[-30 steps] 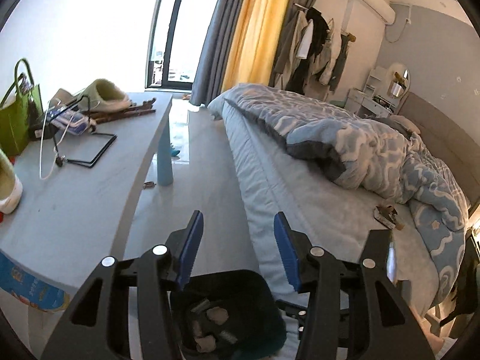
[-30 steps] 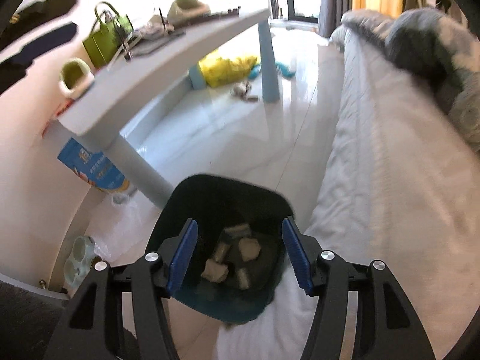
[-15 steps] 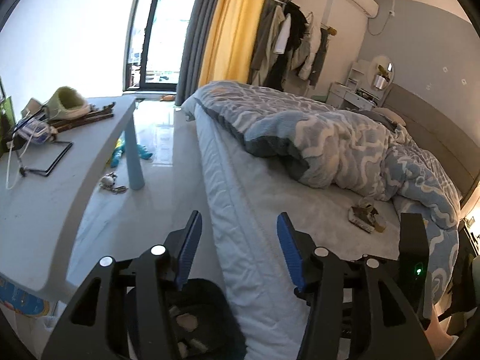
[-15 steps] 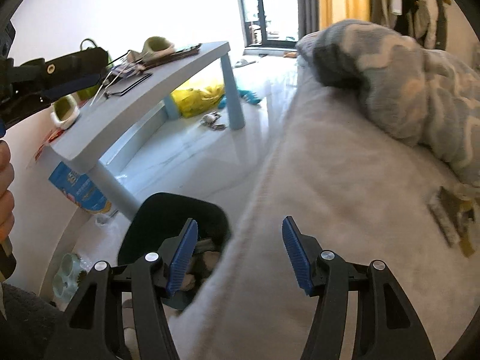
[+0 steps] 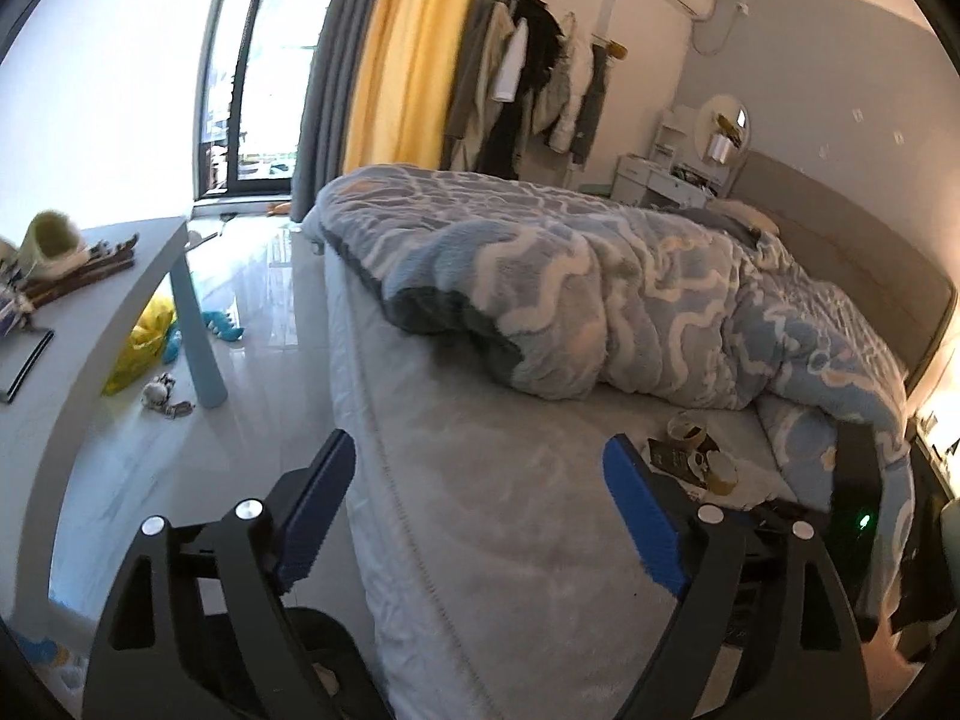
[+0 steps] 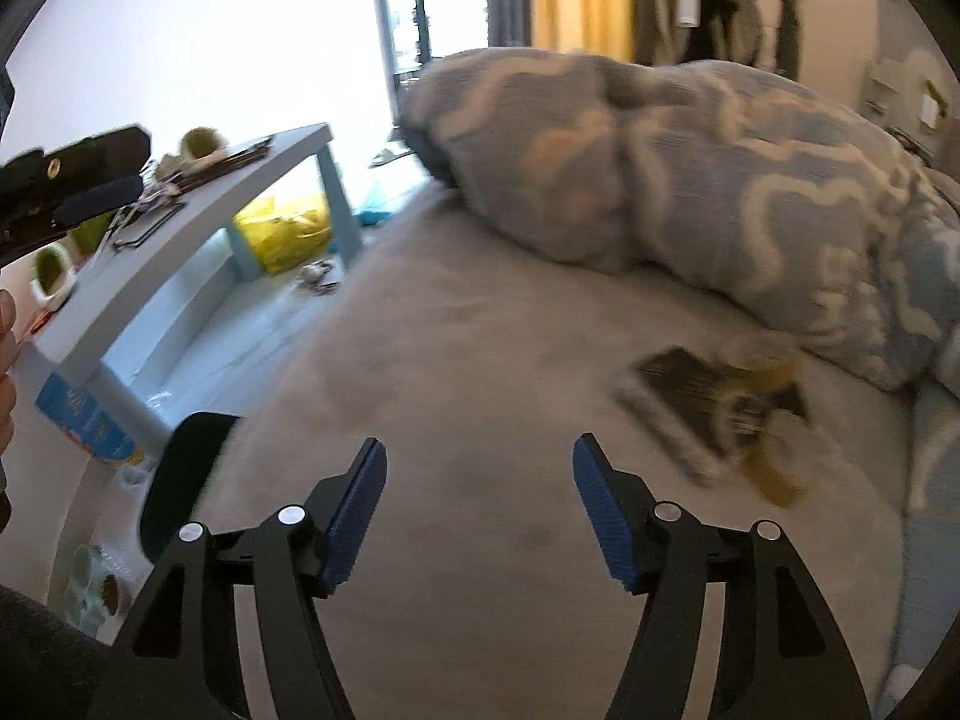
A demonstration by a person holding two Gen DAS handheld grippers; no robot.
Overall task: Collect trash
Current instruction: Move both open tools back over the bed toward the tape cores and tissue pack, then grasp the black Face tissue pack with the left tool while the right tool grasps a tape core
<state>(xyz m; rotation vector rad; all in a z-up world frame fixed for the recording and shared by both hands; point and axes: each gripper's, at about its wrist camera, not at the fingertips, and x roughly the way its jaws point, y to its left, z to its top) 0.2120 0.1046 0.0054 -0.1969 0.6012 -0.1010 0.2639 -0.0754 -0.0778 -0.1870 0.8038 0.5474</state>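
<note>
We hold 2 tools over the bed [image 5: 480, 540]: the left tool [image 5: 480, 516] has just spread wide, the right tool [image 6: 477, 516] a little, both empty. The wrappers [image 6: 720, 408] lie far right by the blanket [image 6: 690, 168]; we should straddle them squarely before closing.

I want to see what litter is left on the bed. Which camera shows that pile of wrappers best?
The left wrist view: the wrappers lie sharp beside the blanket, a dark packet and yellowish pieces distinct. The right wrist view shows the same pile larger but smeared by motion blur.
</note>
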